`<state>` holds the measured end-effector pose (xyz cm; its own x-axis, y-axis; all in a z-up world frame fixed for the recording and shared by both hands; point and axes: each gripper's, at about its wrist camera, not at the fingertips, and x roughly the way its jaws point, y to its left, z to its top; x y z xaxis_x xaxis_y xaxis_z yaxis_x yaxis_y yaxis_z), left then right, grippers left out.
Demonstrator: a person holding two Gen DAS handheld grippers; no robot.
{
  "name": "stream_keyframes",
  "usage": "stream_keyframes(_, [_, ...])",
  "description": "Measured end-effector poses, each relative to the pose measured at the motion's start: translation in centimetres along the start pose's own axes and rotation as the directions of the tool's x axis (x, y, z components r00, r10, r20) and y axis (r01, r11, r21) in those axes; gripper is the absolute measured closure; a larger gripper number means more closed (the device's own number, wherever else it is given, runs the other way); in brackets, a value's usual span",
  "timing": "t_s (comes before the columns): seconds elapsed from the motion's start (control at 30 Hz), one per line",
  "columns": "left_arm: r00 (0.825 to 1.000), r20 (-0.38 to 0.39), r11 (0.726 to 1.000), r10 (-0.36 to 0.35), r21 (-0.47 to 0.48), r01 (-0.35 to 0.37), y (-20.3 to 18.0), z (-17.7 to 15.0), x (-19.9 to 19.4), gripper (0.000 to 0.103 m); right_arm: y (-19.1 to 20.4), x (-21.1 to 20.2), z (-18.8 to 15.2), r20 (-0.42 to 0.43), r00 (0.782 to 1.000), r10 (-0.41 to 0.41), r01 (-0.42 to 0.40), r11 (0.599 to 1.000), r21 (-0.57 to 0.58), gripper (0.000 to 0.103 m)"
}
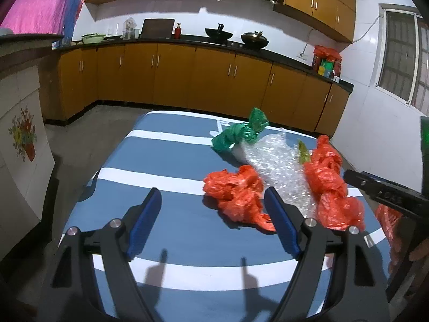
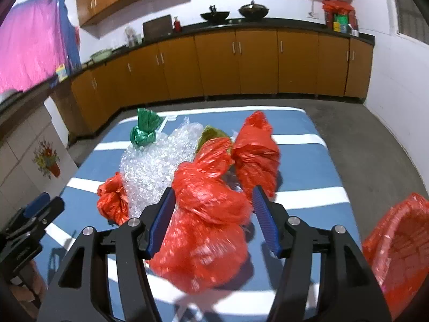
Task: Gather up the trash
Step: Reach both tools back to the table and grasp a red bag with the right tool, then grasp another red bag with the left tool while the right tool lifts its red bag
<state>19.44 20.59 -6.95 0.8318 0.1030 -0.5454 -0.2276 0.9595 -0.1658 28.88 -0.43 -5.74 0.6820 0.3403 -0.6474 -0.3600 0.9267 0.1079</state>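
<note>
Both pairs of jaws are standing apart as we are holding them over a blue table [image 1: 166, 155] with white stripes. We are seeing nothing between the blue pads of the left gripper [image 1: 213, 201], only bare tabletop. Just ahead and to the right of its jaws, a small crumpled red bag [image 1: 236, 196] is lying on the table, nearly touching the right pad.

Between the jaws of the right gripper [image 2: 211, 201], a large crumpled red plastic bag [image 2: 206, 214] is sitting. It is blurred, and the left pad seems to be brushing it while the right pad is standing clear, so we are not counting it as gripped. Beyond those jaws another red bag [image 2: 256, 153] is standing upright. Ahead and to the left, a heap of clear bubble wrap [image 2: 152, 166] is lying, with a knotted green bag [image 2: 144, 131] at its far end. Far right of the jaws, a red basket [image 2: 402, 241] lined with red plastic is showing at the picture's edge.
</note>
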Motion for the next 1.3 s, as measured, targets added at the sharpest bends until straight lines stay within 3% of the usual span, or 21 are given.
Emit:
stream_keyframes(0.5, [0.999,-0.029,1.0,-0.017,-0.017,0.017,0.5,-0.5,1.4,0.025,0.1,3.4,-1.3,-0.108,0.992,-0.059,0.05,0.996,-0.079,0.042])
stream_keyframes(0.6, [0.999,-0.032,1.0,-0.029,-0.01,0.029,0.0,-0.6,1.4,0.025,-0.2,3.2,-1.5,-0.115,0.992,-0.058,0.051,0.997,-0.064,0.05])
stream_keyframes(0.77, [0.998,-0.034,0.998,-0.058,0.005,0.058,-1.2,-0.4,1.4,0.025,-0.9,2.3,-1.7,-0.105,0.994,-0.028,0.025,0.999,-0.026,0.067])
stream_keyframes(1.03, [0.994,-0.045,0.995,-0.099,0.018,0.1,-2.7,-0.5,1.6,0.026,-1.8,-0.4,-2.6,-0.049,0.998,0.034,-0.034,0.999,-0.005,0.07])
stream_keyframes(1.3, [0.987,-0.079,0.988,-0.143,0.038,0.147,-5.3,-0.8,2.6,0.031,-3.4,-4.0,-3.2,0.02,0.999,0.037,-0.038,0.999,0.027,0.071])
